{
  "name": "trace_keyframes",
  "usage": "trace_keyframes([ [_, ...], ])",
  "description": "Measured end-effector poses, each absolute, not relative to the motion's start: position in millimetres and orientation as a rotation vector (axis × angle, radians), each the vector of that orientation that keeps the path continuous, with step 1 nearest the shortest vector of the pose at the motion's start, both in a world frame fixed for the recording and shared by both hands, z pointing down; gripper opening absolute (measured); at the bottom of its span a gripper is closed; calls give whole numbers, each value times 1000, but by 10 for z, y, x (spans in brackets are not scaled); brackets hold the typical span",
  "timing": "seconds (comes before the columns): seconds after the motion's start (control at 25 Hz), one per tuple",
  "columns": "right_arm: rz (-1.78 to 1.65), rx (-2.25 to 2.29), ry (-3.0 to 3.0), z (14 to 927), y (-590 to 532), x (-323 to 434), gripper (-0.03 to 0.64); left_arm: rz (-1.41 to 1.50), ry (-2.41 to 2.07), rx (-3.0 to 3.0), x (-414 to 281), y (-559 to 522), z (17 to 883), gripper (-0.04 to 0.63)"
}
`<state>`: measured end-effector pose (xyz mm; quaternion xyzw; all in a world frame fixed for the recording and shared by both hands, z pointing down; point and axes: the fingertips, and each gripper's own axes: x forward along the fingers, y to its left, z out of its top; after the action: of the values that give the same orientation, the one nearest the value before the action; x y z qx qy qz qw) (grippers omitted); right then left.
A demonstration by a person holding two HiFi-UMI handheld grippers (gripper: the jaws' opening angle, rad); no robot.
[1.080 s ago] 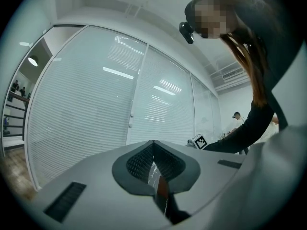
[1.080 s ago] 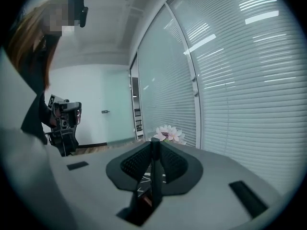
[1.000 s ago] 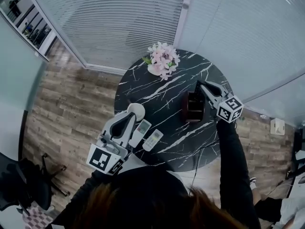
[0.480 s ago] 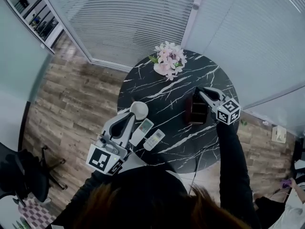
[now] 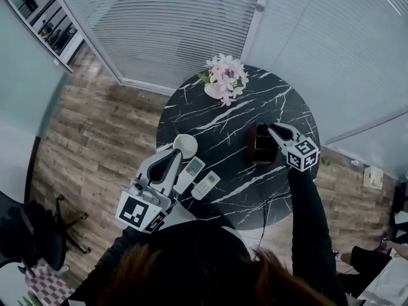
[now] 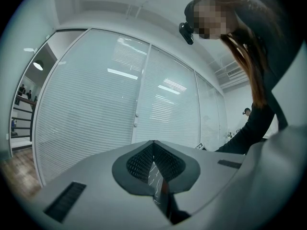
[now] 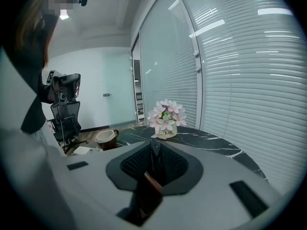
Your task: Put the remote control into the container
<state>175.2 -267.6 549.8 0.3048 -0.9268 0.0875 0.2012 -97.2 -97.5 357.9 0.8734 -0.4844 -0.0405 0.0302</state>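
**White remote control point(image 5: 191, 170) just right of my left gripper point(image 5: 174, 154)**

The remote control lies flat on the black marble counter point(image 5: 217, 116). It sits immediately to the right of the left gripper and a little short of its tips. Its long axis slants from near-left to far-right, roughly parallel to that gripper. A second remote point(image 5: 205, 185) lies beside it on the same slant, one place farther right. The container point(image 5: 258, 144) stands well apart from both, across the counter to the right.

My left side is plainly the nearer one. Its fingers are pressed together with nothing between them; its own view shows only a sliver of marble through the gap. The gripper lies low over the near-left edge, pointing away from me, with the cup point(image 5: 185, 145) just beyond its tips.

My right gripper point(image 5: 275, 132) is out on a nearly straight arm at the container's right rim. Its fingers stand slightly apart on a dark brown slab, which I judge to be the container's wall, pinched to steady it.

As I read it, the pick falls to the left. I would spread the fingers, shift right, and close across the remote control's narrow width.
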Motion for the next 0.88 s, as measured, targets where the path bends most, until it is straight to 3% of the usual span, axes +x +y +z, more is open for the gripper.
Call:
trace_keyframes([
  [0.28, 249, 1001, -2694, 5135, -2690, 1815, 66, -135, -1489, 2700, -1008, -946, 3559, 8],
  [0.48, 234, 1068, -2783, 4821, -2591, 1740, 18, -141, -1471, 2716, -1004, -929, 3537, 8],
  [0.88, 29, 1424, -2845, 3986, -2019, 1681, 16, -144, -1402, 2757, -902, -927, 3537, 8],
])
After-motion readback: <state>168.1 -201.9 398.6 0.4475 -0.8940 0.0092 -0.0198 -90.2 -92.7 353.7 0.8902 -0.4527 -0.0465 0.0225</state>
